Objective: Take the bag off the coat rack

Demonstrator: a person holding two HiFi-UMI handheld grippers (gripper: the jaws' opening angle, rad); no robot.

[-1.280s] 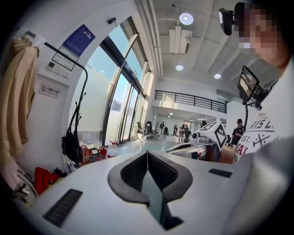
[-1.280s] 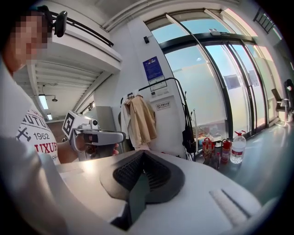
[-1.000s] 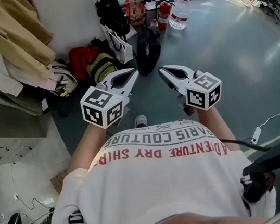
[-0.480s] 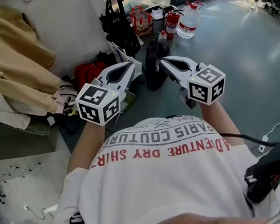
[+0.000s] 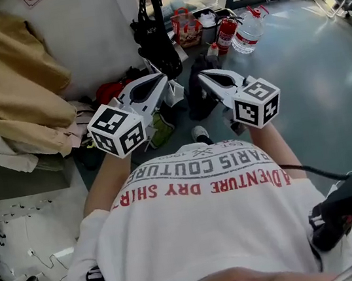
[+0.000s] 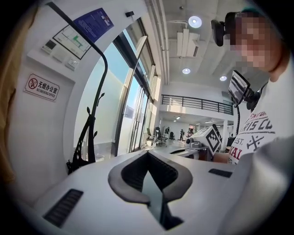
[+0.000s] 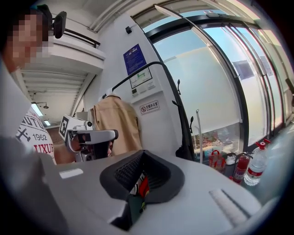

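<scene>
While pointing toward the coat rack (image 6: pixel 90 126), holding the left hand-held gripper (image 5: pixel 165 77) and the right hand-held gripper (image 5: pixel 201 75) side by side in front of the white printed shirt (image 5: pixel 196 186), tips near each other but not touching.

Keeping the left hand-held gripper's jaws narrow, with the pads meeting at the tips and gripping nothing. Keeping the right hand-held gripper's jaws closed together in the same way, carrying nothing between the pads and showing only floor clutter through the opening behind them.

Leaving the black bag (image 5: pixel 157 43) hanging by its straps on the coat rack, beyond both sets of tips and apart from either hand-held gripper.

Showing, left of the coat rack, a tan coat (image 5: pixel 7 77) draped over lighter garments. Showing, at the foot of the coat rack, a red bag (image 5: pixel 110 91) lying among other floor clutter.

Showing, right of the coat rack, a red-handled carrier (image 5: pixel 186 26), a fire extinguisher (image 5: pixel 228 29) and a large water bottle (image 5: pixel 250 29), grouped near one another on the grey floor (image 5: pixel 312 82).

Showing, on the white wall left of the coat rack, a no-smoking sign (image 6: pixel 42 87).
</scene>
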